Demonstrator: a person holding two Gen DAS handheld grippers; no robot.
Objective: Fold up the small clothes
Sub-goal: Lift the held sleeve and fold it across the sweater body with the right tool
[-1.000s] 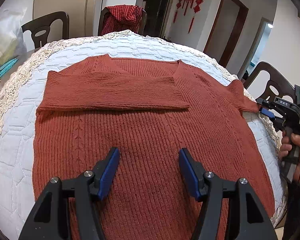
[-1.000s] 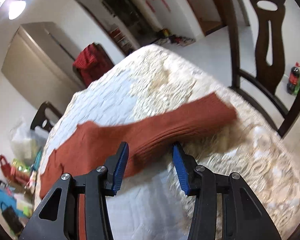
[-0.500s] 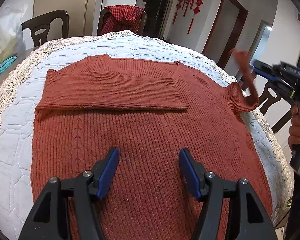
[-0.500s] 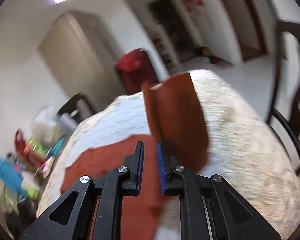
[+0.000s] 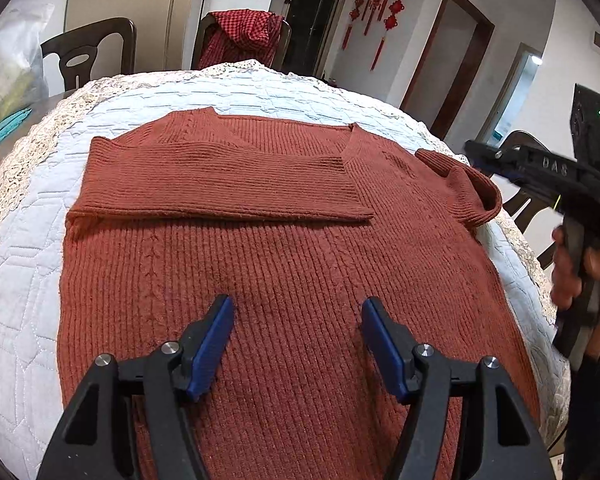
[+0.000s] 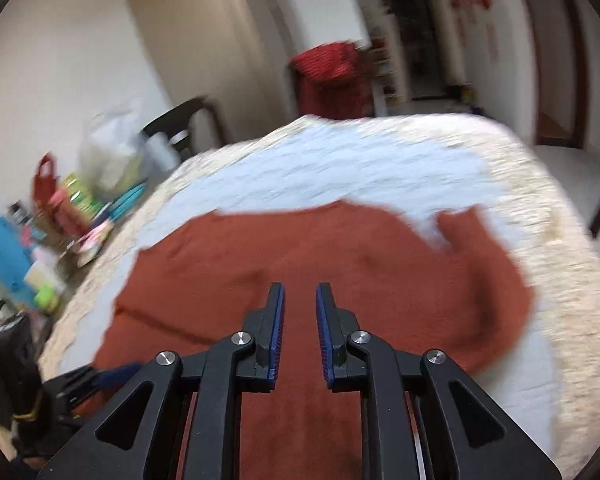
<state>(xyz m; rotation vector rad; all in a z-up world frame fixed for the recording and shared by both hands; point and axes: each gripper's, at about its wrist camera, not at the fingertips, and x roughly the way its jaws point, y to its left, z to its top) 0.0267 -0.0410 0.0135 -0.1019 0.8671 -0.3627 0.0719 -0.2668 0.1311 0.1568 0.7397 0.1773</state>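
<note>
- One rust-red knitted sweater lies spread across the quilted table, filling the middle of the left wrist frame.
- Left gripper, lower centre, hovers over the hem, jaws wide apart and empty.
- Right gripper, lower centre in a blurred frame, shows jaws slightly apart, gripping nothing.
- Its right sleeve lies bunched at centre right.
</note>
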